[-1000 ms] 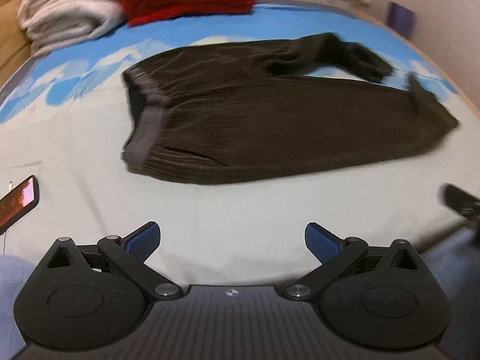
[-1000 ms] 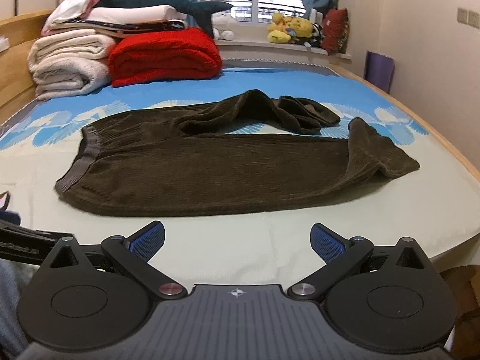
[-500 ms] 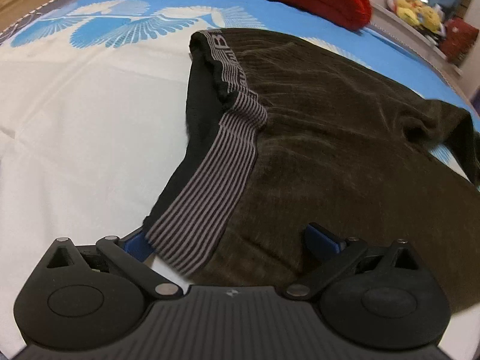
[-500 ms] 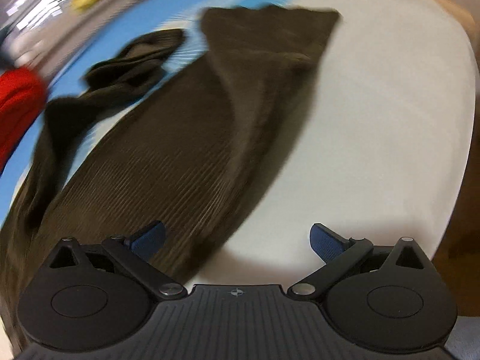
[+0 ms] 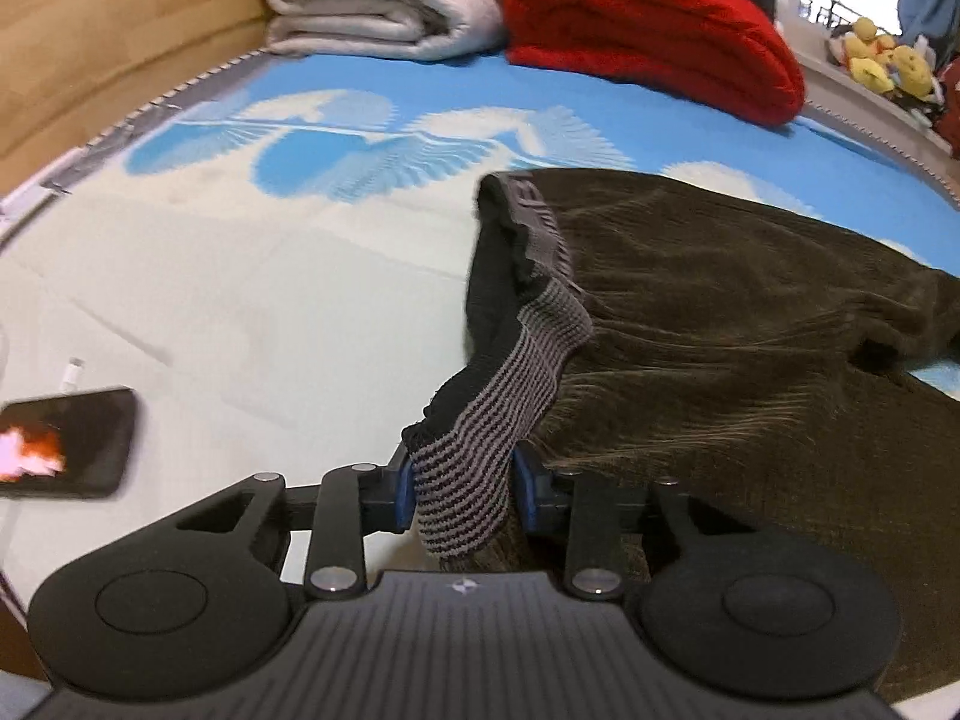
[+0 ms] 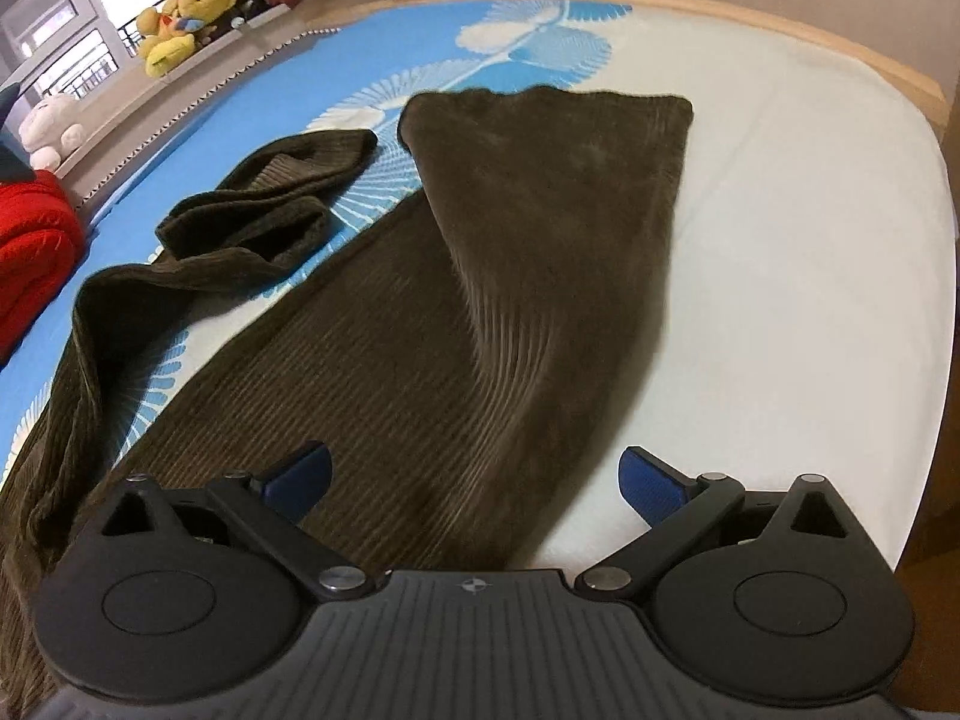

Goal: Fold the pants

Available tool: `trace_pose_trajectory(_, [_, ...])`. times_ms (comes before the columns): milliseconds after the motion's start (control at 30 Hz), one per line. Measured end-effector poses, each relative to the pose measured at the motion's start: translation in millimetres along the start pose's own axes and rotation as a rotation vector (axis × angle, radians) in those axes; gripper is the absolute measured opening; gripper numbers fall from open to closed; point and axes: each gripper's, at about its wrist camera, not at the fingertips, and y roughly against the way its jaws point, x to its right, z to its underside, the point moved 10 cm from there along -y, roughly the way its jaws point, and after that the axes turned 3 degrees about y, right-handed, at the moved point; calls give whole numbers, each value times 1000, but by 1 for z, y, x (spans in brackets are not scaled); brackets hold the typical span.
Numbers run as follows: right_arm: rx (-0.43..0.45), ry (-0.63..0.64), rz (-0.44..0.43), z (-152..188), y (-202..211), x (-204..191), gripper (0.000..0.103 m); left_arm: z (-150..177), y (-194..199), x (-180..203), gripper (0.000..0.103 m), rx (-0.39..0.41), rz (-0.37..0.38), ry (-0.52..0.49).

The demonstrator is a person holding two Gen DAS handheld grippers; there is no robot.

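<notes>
While brown corduroy pants [image 5: 750, 324] lie spread unfolded on the bed [image 5: 240, 300], the left gripper [image 5: 462, 495] is closing on their striped waistband [image 5: 480, 438]; the right gripper [image 6: 474, 480] hangs open over one leg [image 6: 480, 312], no fold made yet

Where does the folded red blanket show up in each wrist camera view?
Left wrist view: the folded red knitted blanket lies at the top, right of centre, beside the folded white blankets.
Right wrist view: only its end shows, at the left edge, about mid-height.
Shared landmark: the dark brown corduroy pants spread on the bed.
</notes>
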Motion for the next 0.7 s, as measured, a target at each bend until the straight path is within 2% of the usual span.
trace_pose_trajectory(100, [15, 15, -9, -2, 4, -1, 101, -10, -5, -34, 35, -8, -49, 31])
trace_pose_trajectory(167, [25, 17, -17, -3, 7, -1, 101, -19, -4, -55, 35, 13, -113, 31])
trace_pose_trajectory(233, [34, 14, -19, -6, 9, 2, 101, -23, -9, -74, 35, 2, -161, 32])
trace_pose_trajectory(333, [38, 0, -24, -12, 9, 8, 101, -21, -22, -92, 36, -55, -179, 66])
trace_pose_trajectory(433, [64, -24, -20, -26, 12, 20, 100, -19, -24, -89, 37, -66, -193, 32])
trace_pose_trajectory(533, [140, -129, 14, -57, 18, 56, 100, -20, -26, -87, 40, -96, -195, -24])
trace_pose_trajectory(600, [161, -232, 41, -74, 14, 89, 100, -16, -32, -87, 43, -128, -186, -40])
trace_pose_trajectory(700, [102, -401, 47, -88, -12, 136, 94, -11, -47, -89, 48, -156, -185, -28])
